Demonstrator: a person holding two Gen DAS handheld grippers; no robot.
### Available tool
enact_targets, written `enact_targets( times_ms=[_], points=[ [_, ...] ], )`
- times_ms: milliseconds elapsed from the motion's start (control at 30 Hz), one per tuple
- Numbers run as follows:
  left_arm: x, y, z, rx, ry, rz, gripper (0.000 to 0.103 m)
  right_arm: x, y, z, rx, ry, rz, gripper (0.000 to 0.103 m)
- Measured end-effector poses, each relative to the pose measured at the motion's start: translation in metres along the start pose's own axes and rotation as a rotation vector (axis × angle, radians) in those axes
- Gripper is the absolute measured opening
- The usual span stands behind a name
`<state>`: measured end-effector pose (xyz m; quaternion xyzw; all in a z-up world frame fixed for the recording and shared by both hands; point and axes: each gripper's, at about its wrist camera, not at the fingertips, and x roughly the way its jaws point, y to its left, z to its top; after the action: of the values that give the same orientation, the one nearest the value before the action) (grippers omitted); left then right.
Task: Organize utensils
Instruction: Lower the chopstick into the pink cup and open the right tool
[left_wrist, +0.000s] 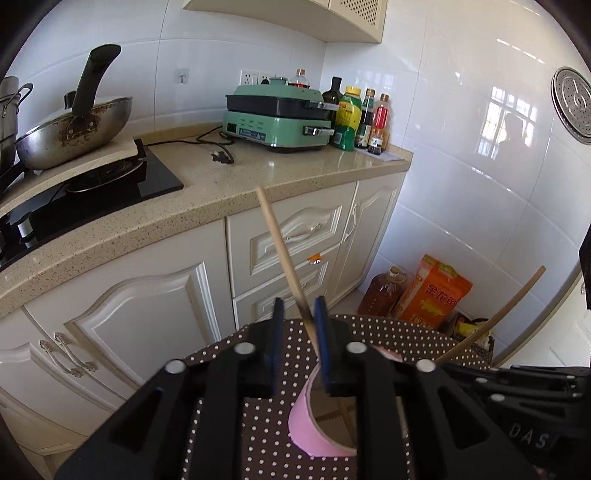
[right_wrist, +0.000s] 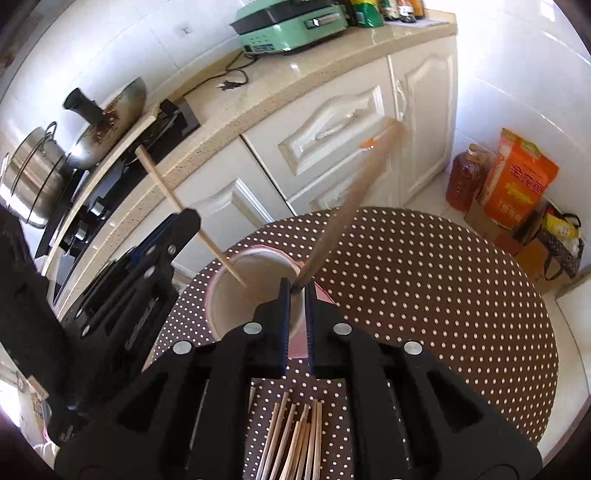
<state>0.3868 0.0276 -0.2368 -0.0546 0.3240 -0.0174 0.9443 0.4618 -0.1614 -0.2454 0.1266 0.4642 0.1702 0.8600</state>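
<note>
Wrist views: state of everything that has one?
left gripper, open
left chopstick, tilted, loose between jaws, tip in pink cup
right gripper, shut on right chopstick
right chopstick, tilted, held near lower end
pink cup, upright on dotted table
loose chopsticks, lying on dotted table
grill plug, unplugged

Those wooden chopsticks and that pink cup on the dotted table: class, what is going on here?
A person works two handheld grippers over a brown, white-dotted table. Each gripper has a wooden chopstick between its jaws, with its lower end down in the pink cup. The left gripper stands slightly open around its chopstick; the right gripper is shut on the other. A pile of loose chopsticks lies on the table, not yet sorted.
</note>
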Motion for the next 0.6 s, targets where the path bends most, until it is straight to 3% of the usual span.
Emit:
enact_targets(
  times_ms=[100, 167, 200, 233, 300, 400, 600],
  points=[
    [-0.002, 0.003, -0.006, 0.004, 0.023, -0.001, 0.023, 0.002, -0.005, -0.003, 0.031, 0.011, 0.012, 0.01],
    [-0.004, 0.005, -0.009, 0.009, 0.041, 0.0, 0.025, 0.002, -0.007, -0.007, 0.04, 0.018, 0.007, 0.016],
    [-0.005, 0.006, -0.011, 0.01, 0.049, 0.0, 0.025, 0.002, -0.008, -0.008, 0.042, 0.021, -0.011, 0.026],
    [-0.006, 0.006, -0.012, 0.01, 0.054, 0.0, 0.025, 0.001, -0.008, -0.01, 0.043, 0.021, -0.026, 0.044],
    [-0.01, 0.007, -0.014, 0.012, 0.062, 0.002, 0.027, -0.005, -0.01, -0.013, 0.054, -0.008, -0.04, 0.059],
    [-0.016, 0.009, -0.016, 0.017, 0.068, 0.012, 0.035, -0.009, -0.012, -0.016, 0.069, -0.01, -0.044, 0.059],
    [-0.031, 0.012, -0.019, 0.022, 0.087, 0.027, 0.036, -0.024, -0.014, -0.022, 0.086, -0.024, -0.061, 0.059]
  ],
)
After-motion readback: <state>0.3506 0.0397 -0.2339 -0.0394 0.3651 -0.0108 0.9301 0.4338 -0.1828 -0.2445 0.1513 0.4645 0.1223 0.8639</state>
